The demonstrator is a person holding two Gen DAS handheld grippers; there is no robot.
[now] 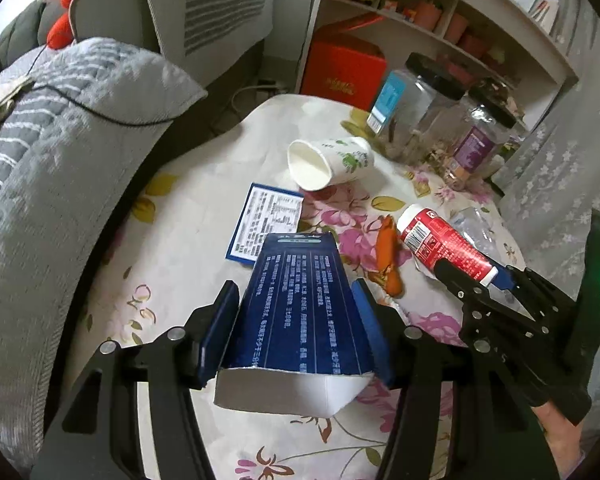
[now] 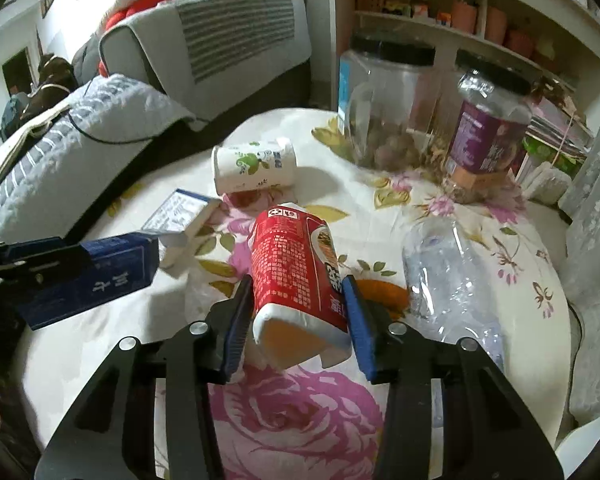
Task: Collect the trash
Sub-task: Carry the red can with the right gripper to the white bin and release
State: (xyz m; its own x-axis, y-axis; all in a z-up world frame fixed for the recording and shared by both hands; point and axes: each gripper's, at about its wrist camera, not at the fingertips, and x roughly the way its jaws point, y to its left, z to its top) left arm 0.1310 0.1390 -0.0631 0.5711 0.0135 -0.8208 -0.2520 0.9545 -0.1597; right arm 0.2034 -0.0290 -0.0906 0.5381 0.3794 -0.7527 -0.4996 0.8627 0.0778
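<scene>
My left gripper (image 1: pixel 296 304) is shut on a dark blue carton (image 1: pixel 300 308) and holds it above the floral tablecloth (image 1: pixel 188 220); the carton also shows in the right wrist view (image 2: pixel 96 272). My right gripper (image 2: pixel 298 296) is shut on a red bottle with a white base (image 2: pixel 296 268), also seen at the right of the left wrist view (image 1: pixel 440 244). A tipped paper cup (image 1: pixel 328 162) lies further back, with a small blue-and-white box (image 1: pixel 268 224) beside it. An orange wrapper (image 1: pixel 388 256) and a crushed clear plastic bottle (image 2: pixel 448 276) lie on the cloth.
Two clear jars with black lids (image 2: pixel 384 100) (image 2: pixel 488 128) stand at the back of the table. A white shelf unit (image 2: pixel 480 32) with pots rises behind them. A grey quilted sofa arm (image 1: pixel 60 128) borders the table on the left.
</scene>
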